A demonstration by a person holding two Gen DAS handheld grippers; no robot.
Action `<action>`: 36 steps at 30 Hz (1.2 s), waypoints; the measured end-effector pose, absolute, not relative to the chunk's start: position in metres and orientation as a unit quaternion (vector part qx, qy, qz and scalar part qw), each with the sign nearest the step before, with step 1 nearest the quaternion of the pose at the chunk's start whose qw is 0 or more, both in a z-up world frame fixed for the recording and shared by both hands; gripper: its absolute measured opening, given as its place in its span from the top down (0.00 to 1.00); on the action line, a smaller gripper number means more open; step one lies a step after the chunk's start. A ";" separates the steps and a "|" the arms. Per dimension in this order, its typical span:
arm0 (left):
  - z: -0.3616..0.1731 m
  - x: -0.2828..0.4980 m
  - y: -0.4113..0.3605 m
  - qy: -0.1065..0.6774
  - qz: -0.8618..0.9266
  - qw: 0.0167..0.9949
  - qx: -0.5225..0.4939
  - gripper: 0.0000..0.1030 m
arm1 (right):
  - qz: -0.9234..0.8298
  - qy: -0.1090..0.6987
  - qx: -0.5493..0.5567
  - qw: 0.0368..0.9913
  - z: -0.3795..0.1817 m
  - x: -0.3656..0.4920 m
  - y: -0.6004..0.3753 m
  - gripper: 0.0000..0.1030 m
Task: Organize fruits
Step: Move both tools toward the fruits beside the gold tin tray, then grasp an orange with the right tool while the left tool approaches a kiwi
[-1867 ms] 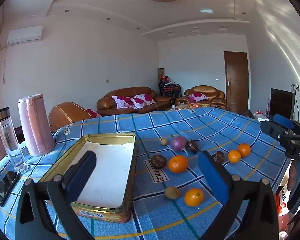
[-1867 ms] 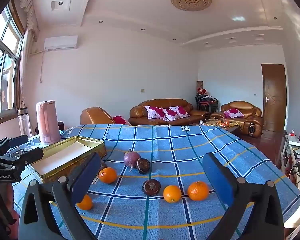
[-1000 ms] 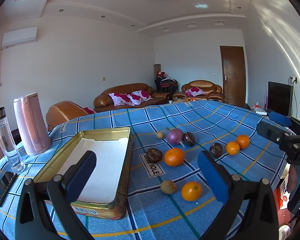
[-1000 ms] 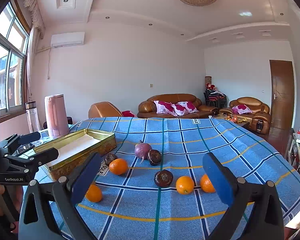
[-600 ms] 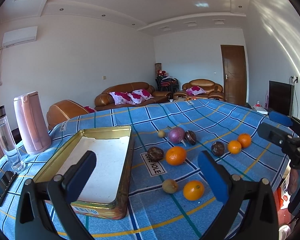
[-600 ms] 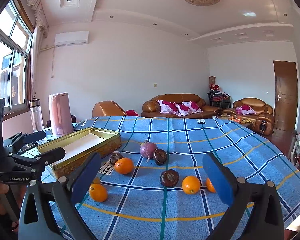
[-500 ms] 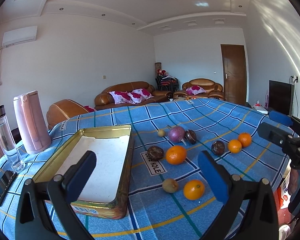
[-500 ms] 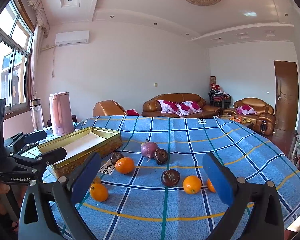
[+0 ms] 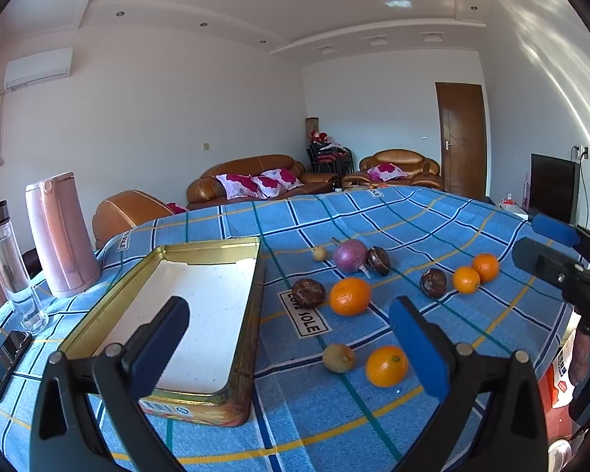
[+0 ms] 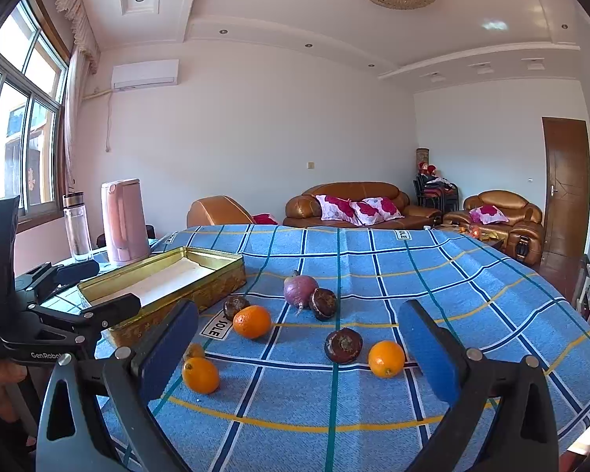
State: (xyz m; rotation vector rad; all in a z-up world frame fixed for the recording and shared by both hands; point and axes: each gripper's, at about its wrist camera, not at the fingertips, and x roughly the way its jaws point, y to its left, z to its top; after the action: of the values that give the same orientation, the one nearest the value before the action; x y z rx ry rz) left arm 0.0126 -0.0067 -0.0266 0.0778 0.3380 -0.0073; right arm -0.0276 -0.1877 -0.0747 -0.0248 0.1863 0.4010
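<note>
On the table, fruits: scattered loose beside the tin (image 9: 251, 314), none inside it.
Nearest orange (image 10: 200, 374): toward the near edge, untouched.
Right gripper (image 10: 295, 348): spread wide, empty, now closer to the fruit (approach under way).
Left gripper (image 9: 287, 338): released, empty, barely shifted over the tin's near corner.

Oranges (image 9: 349, 296) and dark fruits (image 9: 308, 293) lie scattered beside empty tin (image 9: 232, 358).

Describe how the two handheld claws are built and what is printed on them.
Both are black frames with silver bolts and two flat blue pads. The left claw, seen from the right camera, carries white "GenRobo..." lettering. The right claw, seen from the left camera, shows the same black bars tipped in blue. No cables or sleeves are visible.
</note>
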 end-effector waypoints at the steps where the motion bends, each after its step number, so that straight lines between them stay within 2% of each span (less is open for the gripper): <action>1: -0.027 0.013 -0.006 0.169 -0.004 0.985 0.038 0.00 | 0.200 0.093 -0.012 0.975 -0.075 -0.028 -0.187 0.01; 36: -0.045 0.024 0.003 0.188 0.013 0.981 0.036 0.00 | 0.231 0.130 -0.031 0.964 -0.101 -0.018 -0.155 0.01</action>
State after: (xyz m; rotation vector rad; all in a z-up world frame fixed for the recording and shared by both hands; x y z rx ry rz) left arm 0.0236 0.0035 -0.0447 0.0725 0.3782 0.0259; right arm -0.0180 -0.1549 -0.1008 -0.0623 0.2633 0.4680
